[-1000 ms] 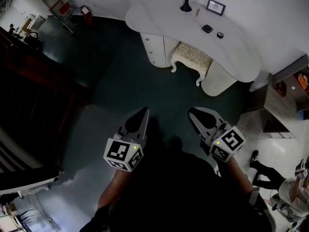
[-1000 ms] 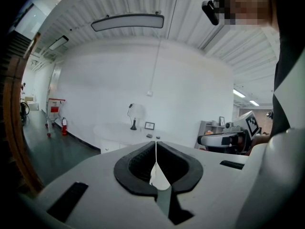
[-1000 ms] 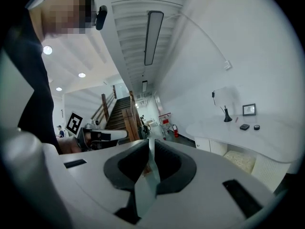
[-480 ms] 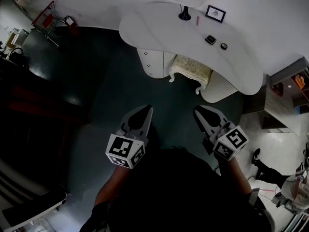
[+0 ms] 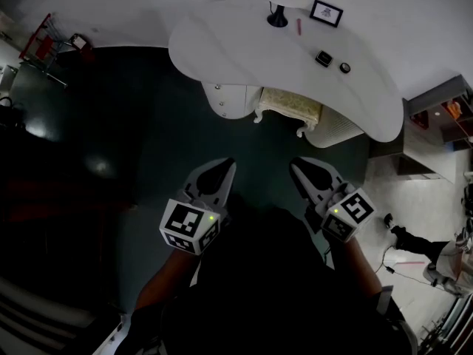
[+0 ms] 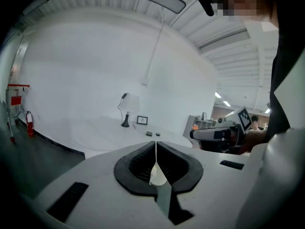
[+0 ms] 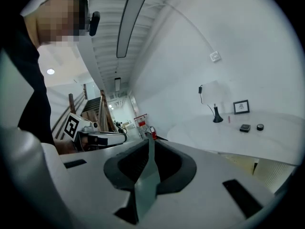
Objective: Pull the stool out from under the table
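Though half-hidden beneath table, stool.

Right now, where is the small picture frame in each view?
Head view: picture frame near the top, right of centre, at the far edge of the table.
Left gripper view: small, just left of centre.
Right gripper view: right of centre, mid-height.
Shared landmark: the black lamp base beside it.

Dark floor meets a white wall (red cart far left), grey shelving at right.
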